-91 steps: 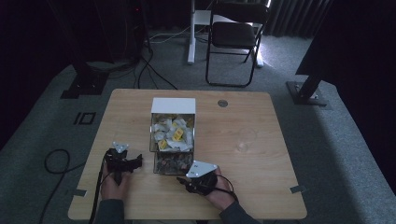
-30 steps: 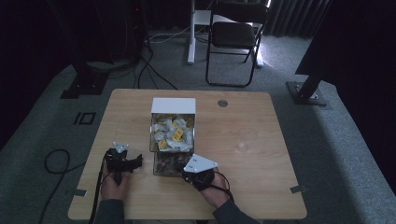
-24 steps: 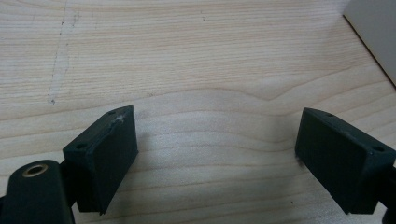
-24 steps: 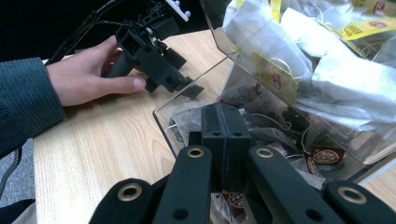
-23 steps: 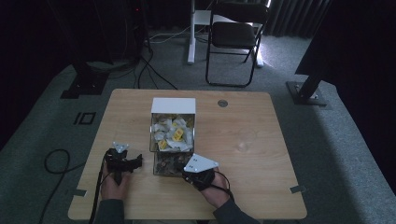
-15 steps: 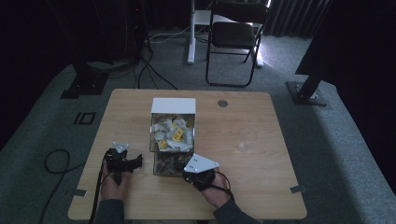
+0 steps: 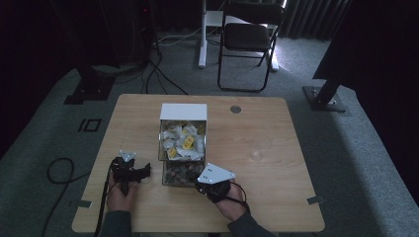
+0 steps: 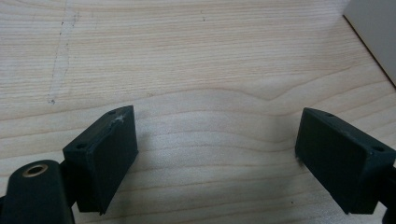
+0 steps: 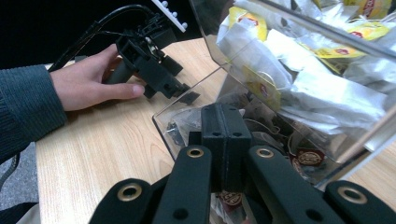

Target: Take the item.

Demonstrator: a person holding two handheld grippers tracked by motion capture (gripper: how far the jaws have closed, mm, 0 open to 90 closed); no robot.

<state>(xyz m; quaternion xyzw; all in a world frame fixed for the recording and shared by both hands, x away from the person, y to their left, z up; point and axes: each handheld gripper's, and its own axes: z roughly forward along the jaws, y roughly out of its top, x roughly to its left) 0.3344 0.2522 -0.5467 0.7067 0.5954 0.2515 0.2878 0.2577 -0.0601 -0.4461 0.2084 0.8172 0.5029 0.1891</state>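
Currently the right gripper (image 9: 223, 140) points into the box's (image 7: 184, 112) open lower compartment, jaws pressed flat together with nothing visibly between them, right hand (image 7: 228, 197) behind it at the box's near right corner. Left of the box, the left gripper (image 8: 215, 154) rests level over the table (image 8: 196, 56), jaws wide apart and empty, left hand (image 9: 95, 81) gripping its body.

My left gripper (image 7: 129, 169) rests with jaws spread wide; my right gripper (image 9: 225, 122) is pressed fully closed, angled leftward.
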